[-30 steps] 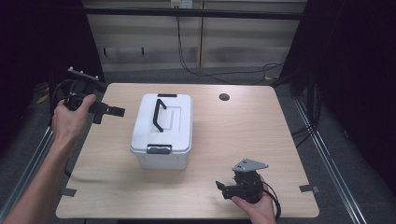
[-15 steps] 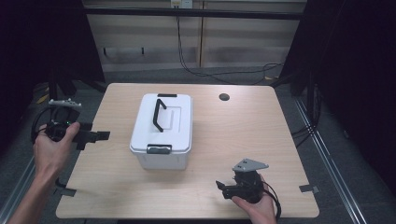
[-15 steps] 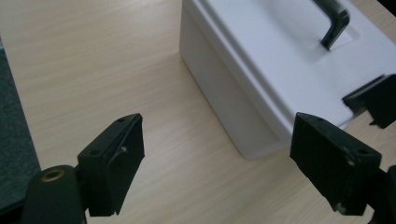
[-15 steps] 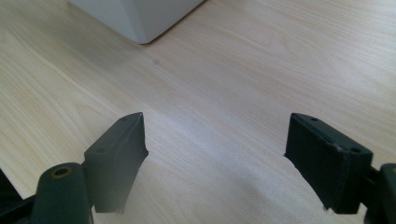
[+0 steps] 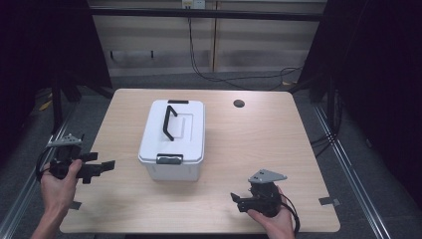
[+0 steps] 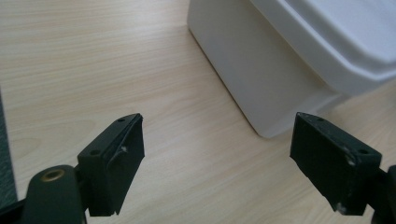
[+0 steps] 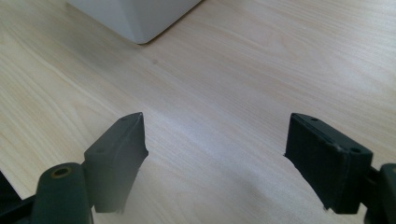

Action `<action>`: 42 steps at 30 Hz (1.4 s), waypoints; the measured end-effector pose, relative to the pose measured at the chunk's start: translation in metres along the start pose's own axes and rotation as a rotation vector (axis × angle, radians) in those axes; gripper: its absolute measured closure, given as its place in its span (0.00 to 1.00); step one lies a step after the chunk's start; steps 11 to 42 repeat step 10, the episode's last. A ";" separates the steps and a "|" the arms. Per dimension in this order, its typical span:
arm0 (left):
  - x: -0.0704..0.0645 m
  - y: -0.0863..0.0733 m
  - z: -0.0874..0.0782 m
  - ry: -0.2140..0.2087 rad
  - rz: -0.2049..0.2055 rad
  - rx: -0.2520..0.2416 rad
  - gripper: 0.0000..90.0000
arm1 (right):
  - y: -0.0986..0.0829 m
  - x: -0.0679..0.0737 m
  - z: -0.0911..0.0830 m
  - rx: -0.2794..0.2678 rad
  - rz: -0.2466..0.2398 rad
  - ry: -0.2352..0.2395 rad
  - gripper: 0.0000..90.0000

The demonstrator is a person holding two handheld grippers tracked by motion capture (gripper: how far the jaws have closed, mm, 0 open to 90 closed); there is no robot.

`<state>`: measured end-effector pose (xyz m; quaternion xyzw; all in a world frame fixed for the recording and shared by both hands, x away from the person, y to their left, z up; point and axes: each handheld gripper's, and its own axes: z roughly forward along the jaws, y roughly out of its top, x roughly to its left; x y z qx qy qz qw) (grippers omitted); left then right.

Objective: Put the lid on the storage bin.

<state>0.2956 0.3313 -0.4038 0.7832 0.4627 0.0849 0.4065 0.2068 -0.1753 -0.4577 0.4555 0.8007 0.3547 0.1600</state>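
Pale wood grain covers the counter (image 5: 239,144), which stands in a dim room with dark curtains at either side and a panelled wall beyond.

Nearest, at about 5 o'clock on the counter, the right gripper (image 5: 242,200) rests low in the person's right hand (image 5: 271,219), a grey three-cornered plate on top and a cable looping at the wrist. Its jaws are spread wide with nothing between them; in the right gripper view (image 7: 212,158) they frame bare wood, with a corner of the white box (image 7: 135,16) well ahead.

At about 8 o'clock, at the counter's left edge, the left gripper (image 5: 104,166) is held in the left hand (image 5: 57,184), pointing toward 3 o'clock at the box. Its jaws are likewise released and empty; in the left gripper view (image 6: 217,158) the box's near side wall (image 6: 261,60) stands close ahead, not touched.

The white box (image 5: 174,142) sits left of centre, lid on, black handle (image 5: 169,122) lying across the lid, a grey latch (image 5: 169,159) on its near face.

Farther off, at about 1 o'clock, a round dark hole (image 5: 239,103) marks the wood.
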 end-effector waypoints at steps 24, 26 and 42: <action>0.014 -0.029 0.001 -0.020 -0.029 -0.052 0.19 | 0.000 -0.005 0.008 0.019 0.021 -0.012 0.21; 0.014 -0.029 0.001 -0.020 -0.029 -0.052 0.19 | 0.000 -0.005 0.008 0.019 0.021 -0.012 0.21; 0.014 -0.029 0.001 -0.020 -0.029 -0.052 0.19 | 0.000 -0.005 0.008 0.019 0.021 -0.012 0.21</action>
